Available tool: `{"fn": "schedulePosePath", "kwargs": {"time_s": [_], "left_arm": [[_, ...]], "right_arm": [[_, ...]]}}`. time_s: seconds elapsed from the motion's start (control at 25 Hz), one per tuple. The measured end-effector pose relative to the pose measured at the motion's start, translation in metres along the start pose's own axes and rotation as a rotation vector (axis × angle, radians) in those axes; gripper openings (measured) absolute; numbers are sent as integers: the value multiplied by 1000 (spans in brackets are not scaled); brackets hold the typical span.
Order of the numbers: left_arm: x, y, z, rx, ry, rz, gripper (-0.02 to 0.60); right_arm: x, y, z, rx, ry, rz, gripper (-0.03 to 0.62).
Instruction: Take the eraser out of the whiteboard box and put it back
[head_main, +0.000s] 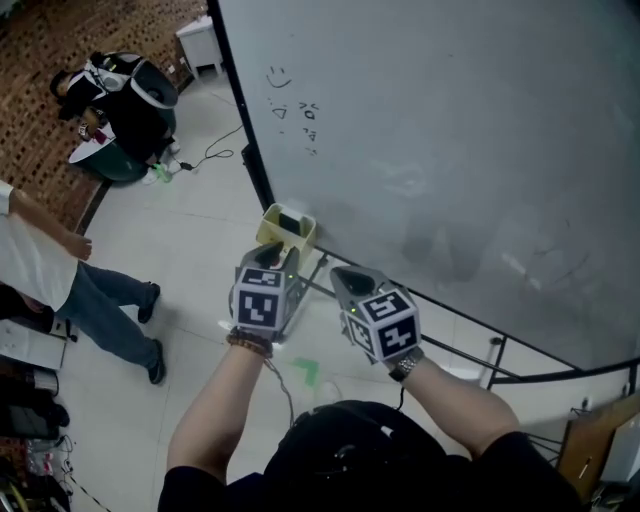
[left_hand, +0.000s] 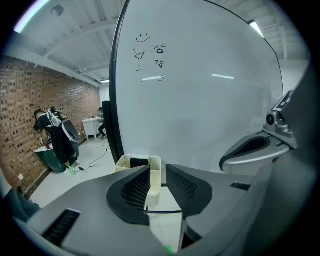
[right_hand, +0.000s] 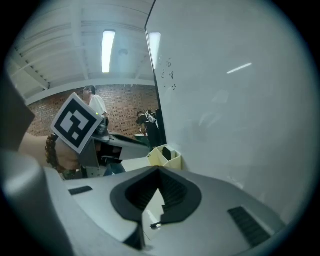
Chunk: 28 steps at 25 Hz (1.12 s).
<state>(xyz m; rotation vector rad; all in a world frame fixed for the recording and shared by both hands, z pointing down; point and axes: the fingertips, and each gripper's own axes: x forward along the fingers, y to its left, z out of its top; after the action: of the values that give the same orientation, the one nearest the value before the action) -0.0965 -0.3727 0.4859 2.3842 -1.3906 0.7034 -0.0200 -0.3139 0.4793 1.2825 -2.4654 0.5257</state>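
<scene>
A pale yellow whiteboard box (head_main: 272, 230) hangs at the lower left corner of the whiteboard (head_main: 450, 150). A dark eraser (head_main: 291, 222) stands inside it. My left gripper (head_main: 287, 262) is just short of the box, its jaws apart with nothing between them. In the left gripper view the box (left_hand: 155, 172) shows through the gap of the left gripper (left_hand: 159, 175), with the eraser (left_hand: 139, 162) in it. My right gripper (head_main: 340, 273) sits beside the left one, shut and empty. In the right gripper view the right gripper (right_hand: 159, 170) points toward the box (right_hand: 159, 157) and eraser (right_hand: 166, 152).
The whiteboard's black stand frame (head_main: 470, 322) runs along its lower edge. A person in a white shirt and jeans (head_main: 60, 280) stands at the left. Another person in black (head_main: 125, 100) is farther back by a brick wall. A cable (head_main: 215, 155) lies on the floor.
</scene>
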Motion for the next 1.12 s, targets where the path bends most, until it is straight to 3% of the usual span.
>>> {"fn": "schedulePosePath", "kwargs": {"time_s": [0.56, 0.88, 0.96, 1.12], "left_arm": [[48, 29, 2, 11, 97, -3, 186], [65, 37, 12, 36, 104, -5, 186], [70, 37, 12, 37, 110, -12, 234], [78, 38, 12, 38, 116, -21, 235]], "right_arm": [[38, -12, 5, 17, 63, -37, 26], [50, -17, 7, 22, 88, -48, 26], [51, -19, 7, 24, 90, -53, 26], [53, -23, 6, 27, 94, -62, 26]]}}
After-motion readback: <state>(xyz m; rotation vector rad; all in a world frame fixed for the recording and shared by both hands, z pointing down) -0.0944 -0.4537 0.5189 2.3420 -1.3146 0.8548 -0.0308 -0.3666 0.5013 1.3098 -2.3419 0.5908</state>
